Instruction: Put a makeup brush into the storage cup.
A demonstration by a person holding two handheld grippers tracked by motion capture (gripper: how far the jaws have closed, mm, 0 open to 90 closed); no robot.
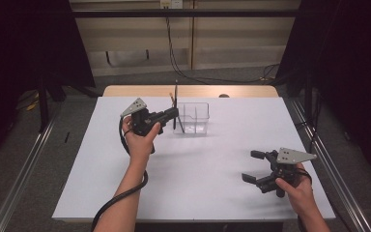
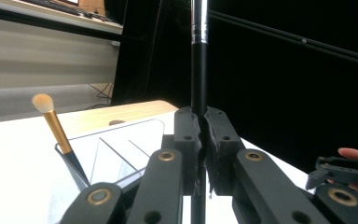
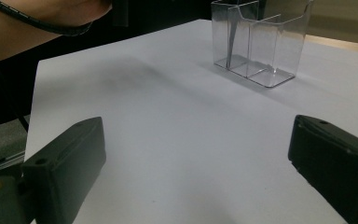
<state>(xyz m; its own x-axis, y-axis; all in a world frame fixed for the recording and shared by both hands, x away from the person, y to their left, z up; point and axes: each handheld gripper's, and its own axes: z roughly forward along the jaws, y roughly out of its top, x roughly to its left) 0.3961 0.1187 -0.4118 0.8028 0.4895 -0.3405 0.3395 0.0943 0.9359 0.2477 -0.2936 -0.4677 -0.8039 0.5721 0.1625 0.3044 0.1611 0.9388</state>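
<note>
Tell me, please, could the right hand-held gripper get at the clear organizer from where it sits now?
Probably yes. The right hand-held gripper is open and holds nothing, and only bare white table lies between it and the clear organizer. The left hand-held gripper, shut on a black brush, crowds the organizer's left side.

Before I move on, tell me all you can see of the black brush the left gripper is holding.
The black brush is a thin, straight stick with a glossy black handle and a shiny silver metal collar higher up; its bristles are out of frame. It stands upright, clamped between the shut pads of the left gripper, just left of the clear organizer. Its lower end is hidden, so contact below is unclear.
</note>
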